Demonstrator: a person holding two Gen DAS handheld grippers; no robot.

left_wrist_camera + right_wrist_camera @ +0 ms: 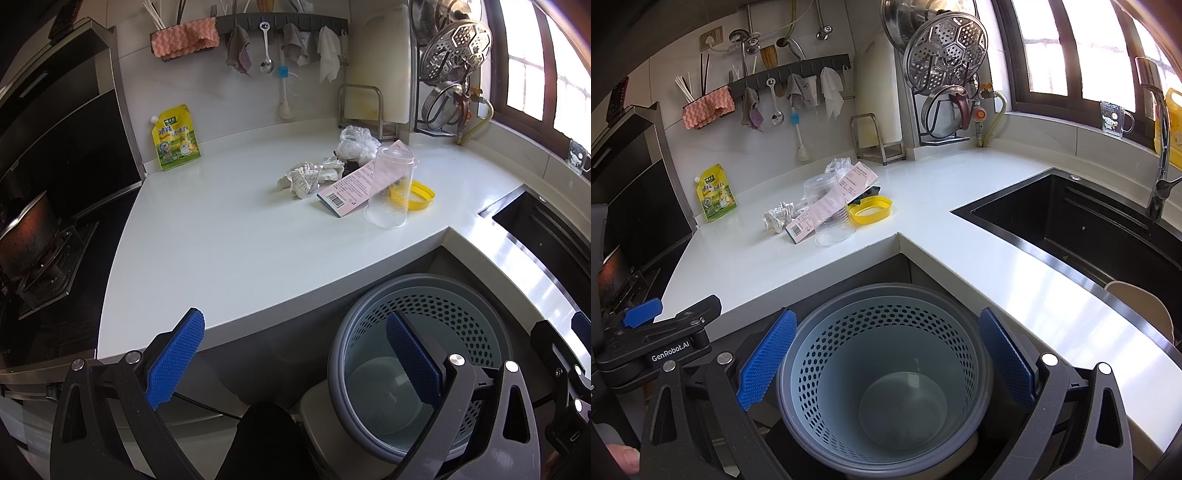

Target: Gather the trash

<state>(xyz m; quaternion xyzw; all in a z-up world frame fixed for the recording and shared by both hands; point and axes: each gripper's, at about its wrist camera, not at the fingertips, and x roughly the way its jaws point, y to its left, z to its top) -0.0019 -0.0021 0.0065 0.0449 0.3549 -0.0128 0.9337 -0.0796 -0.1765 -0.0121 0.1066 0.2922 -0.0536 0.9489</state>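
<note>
Corner of an L-shaped white countertop (221, 236), viewed from both wrist cameras. Left gripper (295, 354) spread wide and empty, blue-padded fingers (177, 363) held low in front of the counter edge, one pad over the counter's front lip, the other above the bin. Right gripper (886, 354) likewise released and holding nothing, pads flanking the bin's rim on either side without visible contact. Perforated pale-blue wastebasket (886, 365) with grey outer rim, set below counter level in the inner corner, interior bare to the bottom. Trash cluster well back on the counter, near the wall: clear plastic cup (389, 186) tipped on its side with mouth toward the cameras; pink printed receipt (354, 184) with barcode end forward, lying partly under and through the cup; yellow lid (421, 195) just beside the cup, on the sink side; crumpled white paper (306, 177) on the stove side; crinkled clear plastic wrap (356, 142) behind, close to the wall. Yellow-green stand-up pouch (175, 138) leaning at the backsplash, well apart from the cluster. Hanging rail (280, 22) above with cloths, spoon and brush. Black sink (1082, 229) to the right with faucet (1160, 155); dark stove (40, 258) to the left. Fingertip of a person's hand (622, 458) at the lower left edge of the right view.
</note>
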